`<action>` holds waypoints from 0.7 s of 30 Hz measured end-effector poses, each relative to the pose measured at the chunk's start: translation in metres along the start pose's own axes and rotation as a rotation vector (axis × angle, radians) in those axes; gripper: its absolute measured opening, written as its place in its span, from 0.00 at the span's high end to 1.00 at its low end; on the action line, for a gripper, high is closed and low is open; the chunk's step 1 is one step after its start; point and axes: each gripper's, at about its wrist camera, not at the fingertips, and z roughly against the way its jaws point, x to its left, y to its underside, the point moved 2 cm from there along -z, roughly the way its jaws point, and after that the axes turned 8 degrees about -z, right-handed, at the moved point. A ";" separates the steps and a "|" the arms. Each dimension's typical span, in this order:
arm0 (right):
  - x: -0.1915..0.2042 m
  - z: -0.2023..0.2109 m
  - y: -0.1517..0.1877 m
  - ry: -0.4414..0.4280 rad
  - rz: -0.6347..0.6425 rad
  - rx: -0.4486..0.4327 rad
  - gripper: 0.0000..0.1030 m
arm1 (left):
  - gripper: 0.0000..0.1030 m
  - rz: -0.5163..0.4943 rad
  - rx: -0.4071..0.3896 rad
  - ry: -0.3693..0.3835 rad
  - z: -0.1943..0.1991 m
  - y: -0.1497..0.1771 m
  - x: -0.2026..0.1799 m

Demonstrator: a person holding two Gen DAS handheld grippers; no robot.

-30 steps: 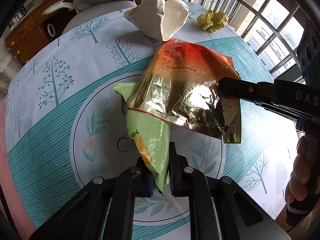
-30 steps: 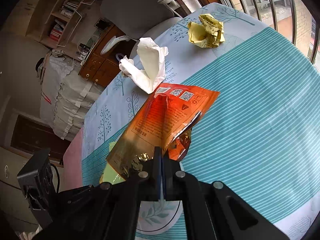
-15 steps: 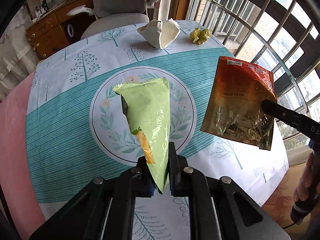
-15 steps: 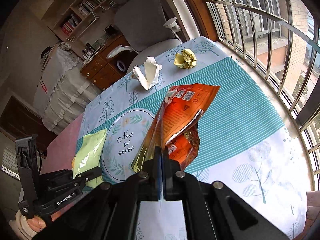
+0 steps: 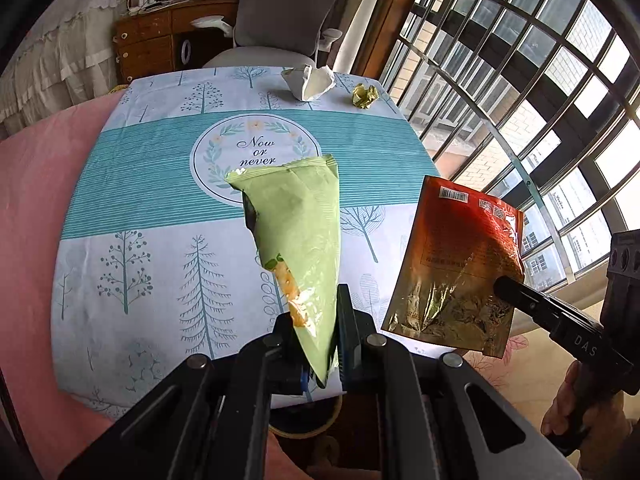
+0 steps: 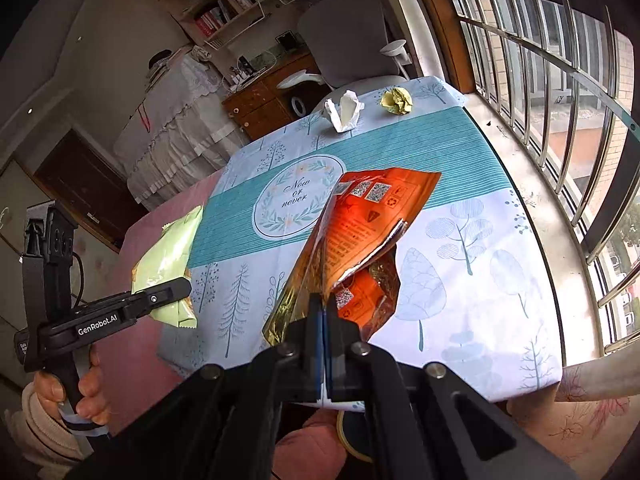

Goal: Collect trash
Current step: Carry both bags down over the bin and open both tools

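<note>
My left gripper (image 5: 316, 312) is shut on a green snack bag (image 5: 300, 232) and holds it in the air over the table's near edge; the bag also shows in the right wrist view (image 6: 168, 268). My right gripper (image 6: 323, 300) is shut on an orange and gold foil bag (image 6: 360, 240), held up to the right of the green one (image 5: 460, 264). A crumpled white tissue (image 5: 308, 82) and a yellow paper ball (image 5: 364, 96) lie at the table's far end. A dark bin rim (image 5: 304, 420) shows below the table edge.
The table (image 5: 152, 184) has a teal and white tree-print cloth over pink fabric. A grey office chair (image 5: 288, 12) stands behind it, a wooden dresser (image 5: 152, 40) at the back left, barred windows (image 5: 520, 80) on the right.
Both grippers have pulled back and up from the table centre toward its near edge, carrying their bags. The table now looks farther away and the bin rim has come into view.
</note>
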 end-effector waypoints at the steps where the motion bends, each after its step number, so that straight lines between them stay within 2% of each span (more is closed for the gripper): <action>1: 0.000 0.005 0.009 -0.005 0.017 0.015 1.00 | 0.92 0.007 0.003 -0.004 0.006 0.012 -0.006; 6: 0.003 0.027 0.062 -0.012 0.088 0.089 1.00 | 0.92 0.009 0.068 -0.025 0.016 0.070 -0.032; 12: -0.002 0.034 0.117 -0.005 0.096 0.172 1.00 | 0.92 -0.053 0.153 -0.045 0.016 0.122 -0.054; 21: -0.008 0.008 0.194 0.059 0.070 0.302 1.00 | 0.92 -0.097 0.253 -0.035 -0.011 0.181 -0.057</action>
